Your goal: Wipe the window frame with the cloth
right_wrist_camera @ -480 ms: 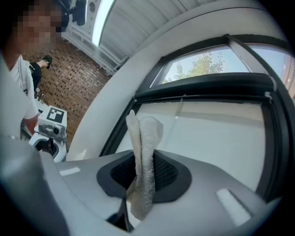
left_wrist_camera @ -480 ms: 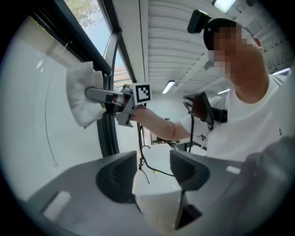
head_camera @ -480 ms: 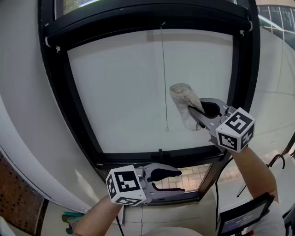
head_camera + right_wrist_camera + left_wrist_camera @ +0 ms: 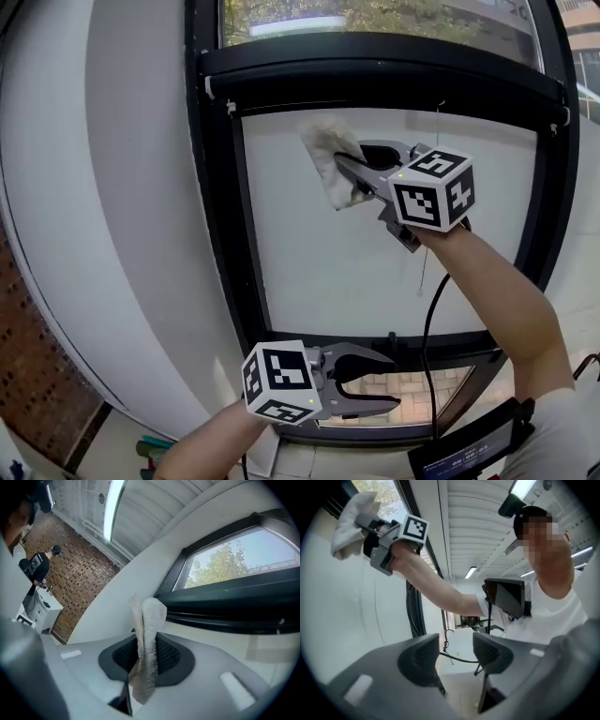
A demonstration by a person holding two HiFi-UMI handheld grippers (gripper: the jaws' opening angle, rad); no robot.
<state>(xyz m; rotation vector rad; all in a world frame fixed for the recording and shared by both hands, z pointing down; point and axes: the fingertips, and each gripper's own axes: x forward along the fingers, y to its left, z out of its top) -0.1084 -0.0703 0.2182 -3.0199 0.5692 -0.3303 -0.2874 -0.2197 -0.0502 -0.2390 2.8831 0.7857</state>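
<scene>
A crumpled whitish cloth [image 4: 326, 161] is pressed against the white pane just under the black window frame's [image 4: 217, 244] top crossbar, close to its left upright. My right gripper [image 4: 349, 178] is shut on the cloth, arm raised. In the right gripper view the cloth [image 4: 147, 644] stands pinched between the jaws of the right gripper [image 4: 145, 663], with the frame [image 4: 225, 599] ahead. My left gripper [image 4: 386, 380] hangs open and empty in front of the frame's lower crossbar. From the left gripper view the jaws of the left gripper [image 4: 457, 656] stand apart, and the cloth [image 4: 349, 524] shows high up at the left.
A thin blind cord [image 4: 424, 272] hangs down the pane behind my right arm. A black cable [image 4: 431, 328] runs along that arm to a screen [image 4: 469, 450] at the bottom right. A white wall [image 4: 122, 234] and brickwork [image 4: 37, 375] lie left of the frame.
My right gripper has carried the cloth up and to the left, from the pane's right middle to its upper left corner. The left gripper stays low and open.
</scene>
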